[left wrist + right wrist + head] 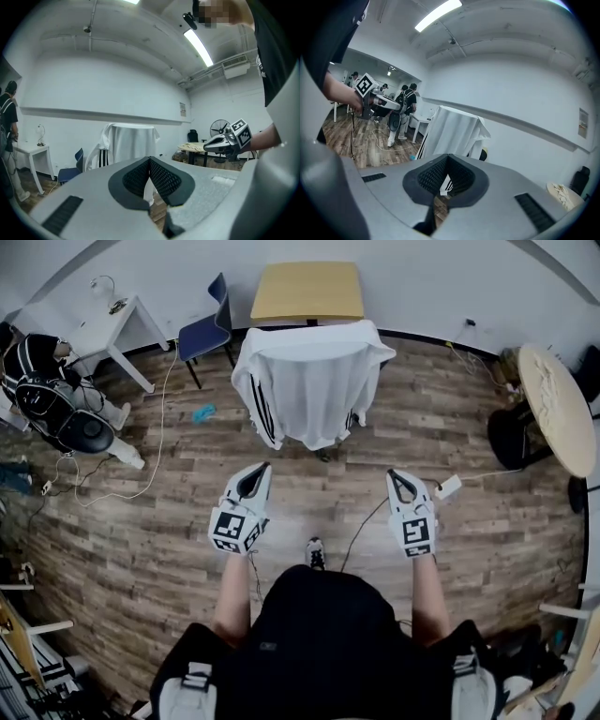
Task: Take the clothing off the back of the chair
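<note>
A white garment with black side stripes [309,381] hangs over the back of a chair in the middle of the wooden floor, hiding most of the chair. In the left gripper view the garment [129,143] stands ahead, left of centre. It also shows in the right gripper view, where the garment [452,133] hangs straight ahead. My left gripper [258,472] and right gripper [396,476] are both shut and empty, held side by side a short way in front of the garment, apart from it.
A wooden table [307,289] stands behind the chair, a blue chair [208,329] to its left. A white desk [108,329] and a person with a backpack [56,395] are at far left. A round table [558,404] is at right. Cables [122,479] lie on the floor.
</note>
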